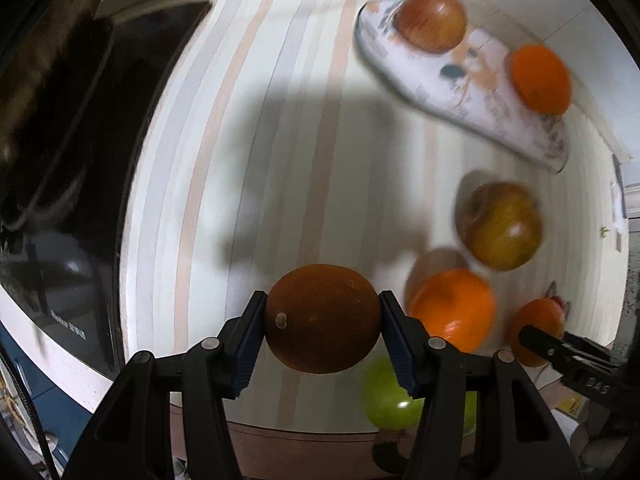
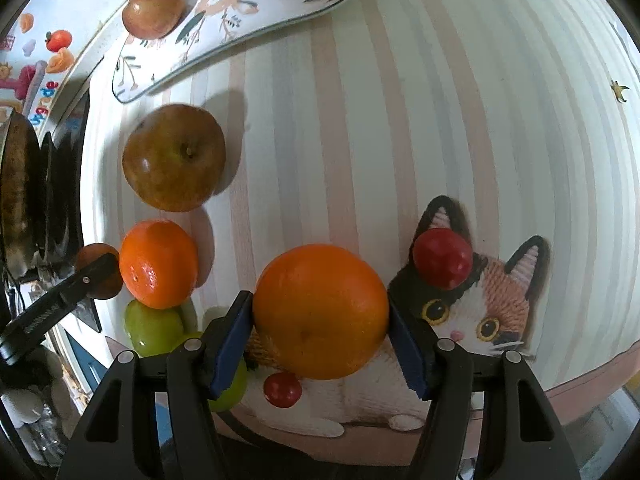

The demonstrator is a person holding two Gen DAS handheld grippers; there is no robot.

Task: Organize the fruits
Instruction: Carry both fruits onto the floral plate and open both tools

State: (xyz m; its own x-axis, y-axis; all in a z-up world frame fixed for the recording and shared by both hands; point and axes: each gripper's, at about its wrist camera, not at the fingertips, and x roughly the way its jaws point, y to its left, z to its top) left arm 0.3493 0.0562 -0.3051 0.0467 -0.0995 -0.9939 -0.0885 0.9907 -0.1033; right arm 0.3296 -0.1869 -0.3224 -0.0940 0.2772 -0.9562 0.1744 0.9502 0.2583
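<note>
My left gripper (image 1: 322,318) is shut on a dark brownish orange (image 1: 322,318), held above the striped cloth. My right gripper (image 2: 320,312) is shut on a bright orange (image 2: 320,312), which also shows at the right edge of the left wrist view (image 1: 538,334). A patterned plate (image 1: 460,84) at the far right holds a red apple (image 1: 432,18) and an orange (image 1: 540,80). On the cloth lie a brownish apple (image 2: 174,162), a small orange (image 2: 158,264), a green apple (image 2: 154,328) and two small red fruits (image 2: 442,258), (image 2: 282,390).
A dark appliance (image 1: 72,160) stands along the left of the table. The striped tablecloth (image 2: 400,120) has a cat picture (image 2: 492,312) near the front edge. The left gripper (image 2: 60,300) shows at the left of the right wrist view.
</note>
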